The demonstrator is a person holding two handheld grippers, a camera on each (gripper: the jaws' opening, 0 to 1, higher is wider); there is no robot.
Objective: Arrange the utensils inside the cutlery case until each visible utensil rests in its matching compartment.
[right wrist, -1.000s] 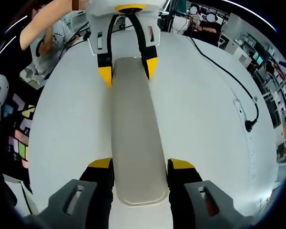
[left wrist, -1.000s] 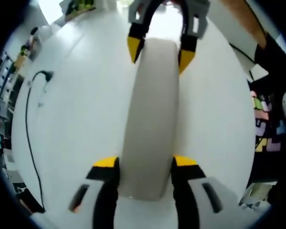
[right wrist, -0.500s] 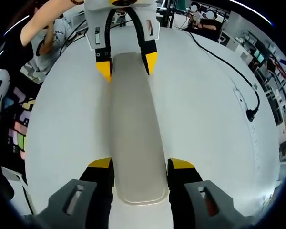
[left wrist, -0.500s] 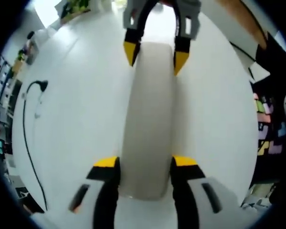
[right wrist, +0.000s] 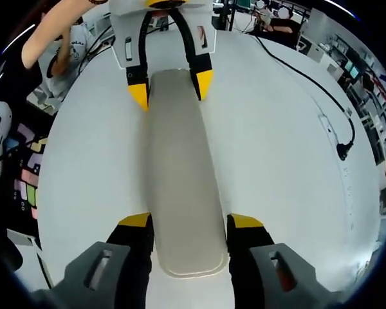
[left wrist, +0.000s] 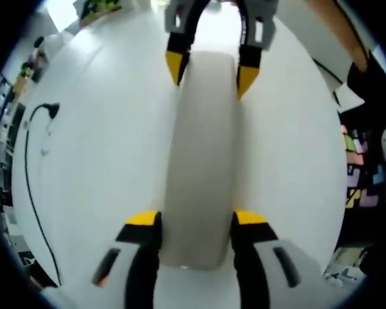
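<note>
I've got the case (left wrist: 202, 161) clamped at both ends, lying long and closed on the white table (left wrist: 96, 161). My left gripper (left wrist: 196, 222) has its jaws pressed against the near end's two sides, and my right gripper (right wrist: 190, 222) grips the opposite end the same way, each showing up at the far end of the case in the other's view. Over the last second almost nothing has shifted: the case sits where it was, the far gripper has only wobbled slightly, and the black cable (left wrist: 26, 161) beyond the case's side has slid a touch with my hand. No utensils visible, lid not open, so I reckon sorting hasn't started.
</note>
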